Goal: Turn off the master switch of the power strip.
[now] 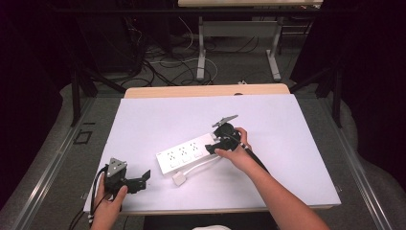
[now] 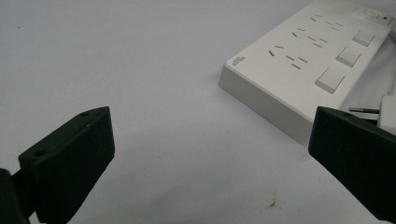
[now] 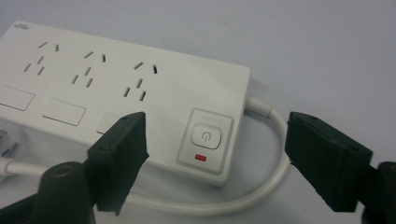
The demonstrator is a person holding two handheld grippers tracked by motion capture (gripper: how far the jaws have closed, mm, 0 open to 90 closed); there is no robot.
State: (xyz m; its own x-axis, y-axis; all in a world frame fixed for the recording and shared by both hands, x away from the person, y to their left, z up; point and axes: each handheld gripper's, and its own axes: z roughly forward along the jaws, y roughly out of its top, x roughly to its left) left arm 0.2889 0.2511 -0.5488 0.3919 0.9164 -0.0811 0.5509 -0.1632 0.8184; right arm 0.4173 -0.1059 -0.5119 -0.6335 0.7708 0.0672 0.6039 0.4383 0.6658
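Jaws apart both sides: right gripper point(image 3: 215, 154) straddling power strip point(image 3: 140, 93) end; left gripper point(image 2: 210, 158) low beside it.

lab | black curtains point(image 1: 368, 72) | floor cables point(image 1: 167, 67) | white table point(image 1: 158, 115)

White-topped table point(image 1: 297, 124) mid-frame, grey floor point(image 1: 230, 67) with tangled cables point(image 1: 163, 67) at top, white desk legs point(image 1: 201, 52), dark surroundings at both sides.

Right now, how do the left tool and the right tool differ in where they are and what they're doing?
The left tool sits near the table's front edge, apart from the power strip; the right tool is at the strip's switch end. The left tool's jaws frame bare table; the right tool's jaws straddle the power button. Both are open and held in a hand.
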